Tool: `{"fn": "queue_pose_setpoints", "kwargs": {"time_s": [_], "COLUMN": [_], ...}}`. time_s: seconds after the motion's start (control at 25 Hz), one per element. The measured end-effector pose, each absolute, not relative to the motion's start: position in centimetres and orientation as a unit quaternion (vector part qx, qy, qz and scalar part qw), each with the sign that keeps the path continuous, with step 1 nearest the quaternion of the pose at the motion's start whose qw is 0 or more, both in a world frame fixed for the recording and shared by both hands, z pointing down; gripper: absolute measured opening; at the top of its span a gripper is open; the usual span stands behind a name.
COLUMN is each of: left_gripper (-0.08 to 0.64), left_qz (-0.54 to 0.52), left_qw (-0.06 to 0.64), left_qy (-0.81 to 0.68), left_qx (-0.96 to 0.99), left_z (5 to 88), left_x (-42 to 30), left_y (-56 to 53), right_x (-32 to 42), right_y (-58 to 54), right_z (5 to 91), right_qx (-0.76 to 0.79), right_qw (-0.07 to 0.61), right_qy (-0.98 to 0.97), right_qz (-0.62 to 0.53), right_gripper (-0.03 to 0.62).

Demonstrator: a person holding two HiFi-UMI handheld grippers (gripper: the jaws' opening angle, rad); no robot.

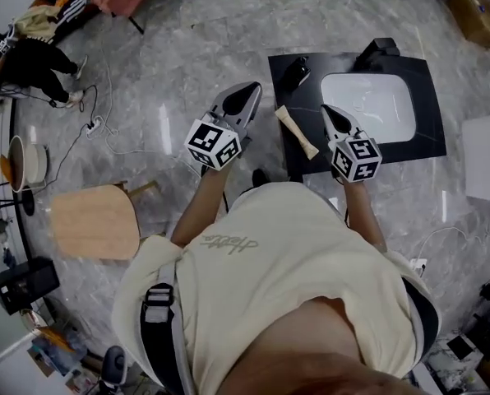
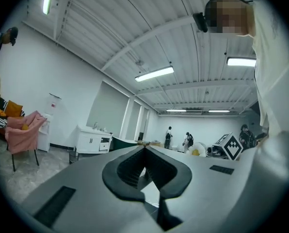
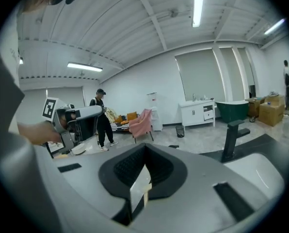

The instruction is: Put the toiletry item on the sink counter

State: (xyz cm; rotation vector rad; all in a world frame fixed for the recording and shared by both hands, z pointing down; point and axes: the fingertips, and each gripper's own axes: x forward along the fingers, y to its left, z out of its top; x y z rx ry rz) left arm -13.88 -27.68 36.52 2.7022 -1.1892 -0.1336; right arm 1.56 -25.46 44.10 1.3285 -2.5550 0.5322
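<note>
While both claws sit pressed together and empty, the toiletry tube (image 1: 297, 131) lies on the bench (image 1: 426, 130).

Head view: tan tube flat on the left strip of the black bench, frame centre, just left of the white basin (image 1: 367, 105), touching neither claw. Left claw (image 1: 247, 95) is left of the bench edge and right claw (image 1: 330, 113) just right of the tube. Black faucet (image 1: 376, 52) above the basin, wooden seat (image 1: 95, 220) lower left. Left gripper view: left claw (image 2: 145, 148) tips meet at frame centre, nothing between them. Right gripper view: right claw (image 3: 145, 146) tips meet, nothing gripped. Faucet (image 3: 230, 140) and basin (image 3: 261, 174) are at right of frame.
</note>
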Motion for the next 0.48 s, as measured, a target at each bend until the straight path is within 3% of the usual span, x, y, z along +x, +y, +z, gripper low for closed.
{"fn": "queue_pose_setpoints", "kwargs": {"time_s": [0.48], "left_gripper": [0.003], "left_qz": [-0.054], "left_qw": [0.011], "left_qy": [-0.406], "left_qx": [0.912], "left_z": [29.2], "left_x": [-12.5], "left_y": [-27.3], "right_x": [3.6], "right_y": [-26.3], "right_z": [35.1], "right_qx": [0.429], "right_qw": [0.035], "right_qy": [-0.894], "right_qz": [0.127], "right_gripper": [-0.005]}}
